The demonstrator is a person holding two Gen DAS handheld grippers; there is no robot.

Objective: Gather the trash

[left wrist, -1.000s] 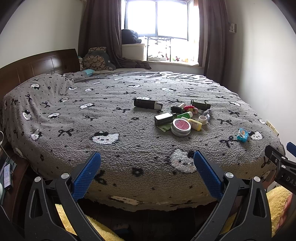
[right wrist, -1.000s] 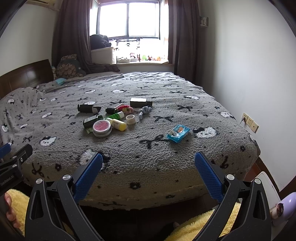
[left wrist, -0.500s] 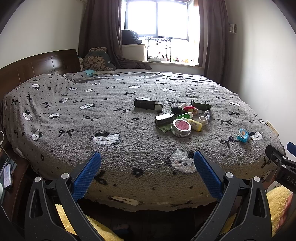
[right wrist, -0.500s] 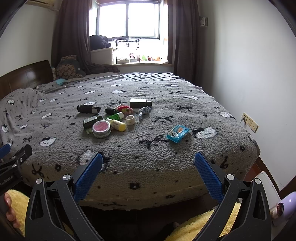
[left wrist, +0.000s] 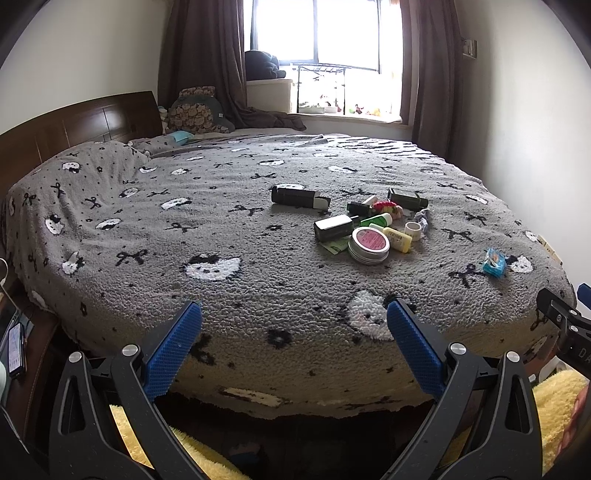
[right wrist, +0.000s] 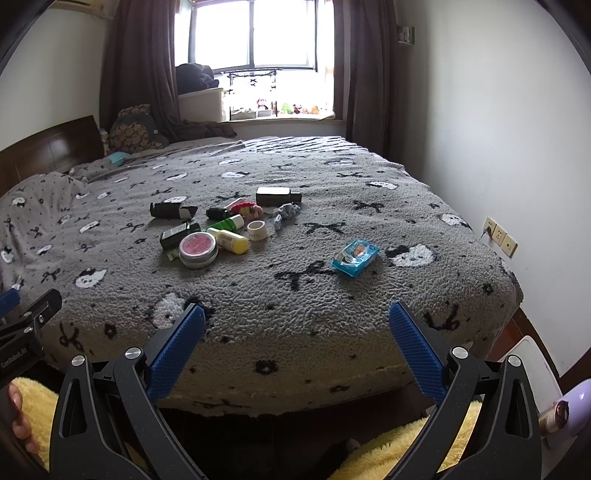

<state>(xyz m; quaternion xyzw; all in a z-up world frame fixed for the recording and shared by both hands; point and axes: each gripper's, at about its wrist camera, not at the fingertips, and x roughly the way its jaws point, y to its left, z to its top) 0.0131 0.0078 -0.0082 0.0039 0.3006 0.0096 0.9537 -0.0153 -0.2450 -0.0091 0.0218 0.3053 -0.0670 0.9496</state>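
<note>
Nothing is shifting since earlier: both the left gripper [left wrist: 293,334] and right gripper [right wrist: 297,336] are hanging spread wide and empty near the bed's [right wrist: 332,317] edge. The blue wrapper [right wrist: 355,257], lying right of the clutter, looks light and crinkly; pinching its raised middle seems best.

Each claw, left [left wrist: 293,334] and right [right wrist: 296,334], has black arms with silver screws and blue ribbed pads [right wrist: 175,356]; white lettering, perhaps a brand, marks one body.

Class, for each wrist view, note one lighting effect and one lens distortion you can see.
Left wrist view: the window is blown out to white, and the bed edge bulges into a curve. Right wrist view: the window is overexposed again, the corners darken, and the right wall bows.
</note>
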